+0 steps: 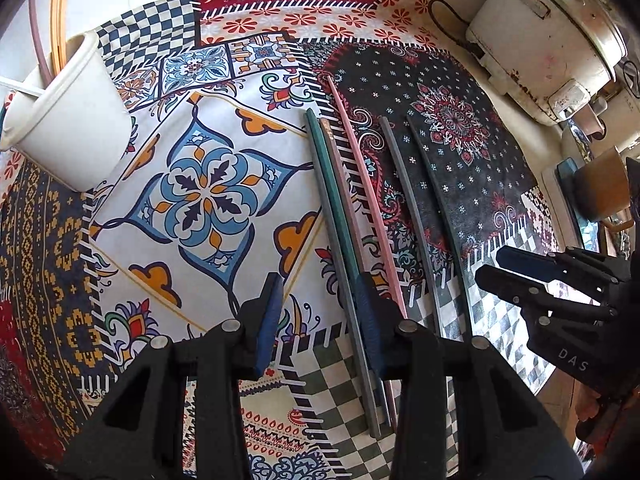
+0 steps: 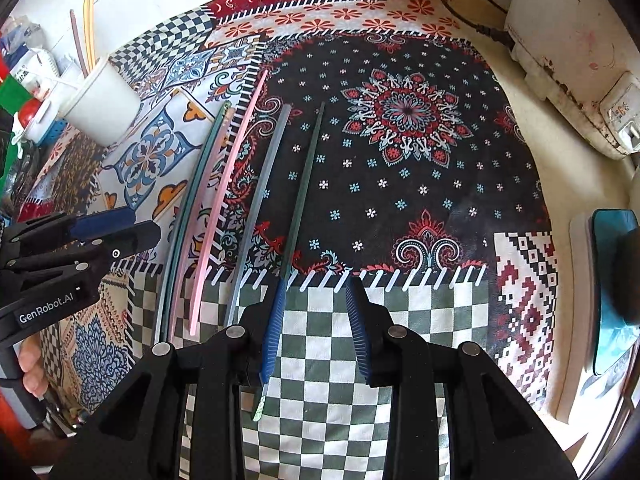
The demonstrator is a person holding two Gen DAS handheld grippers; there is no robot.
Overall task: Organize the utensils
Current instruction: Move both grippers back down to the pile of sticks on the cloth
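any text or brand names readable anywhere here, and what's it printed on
"GenRobot.AI": white label on the left gripper body, seen from the right wrist view.
"DAS": pale letters on the right gripper body, seen from the left wrist view; it may be cut off.
Packages behind the white cup: print too small and blurred to read.
Panel on the white cooker: marks too blurred to read.

A home kitchen: a patchwork-print cloth covers the surface, a worn white rice cooker with its cord stands at the back, chopsticks lie on the cloth, and a white cup holds more sticks.
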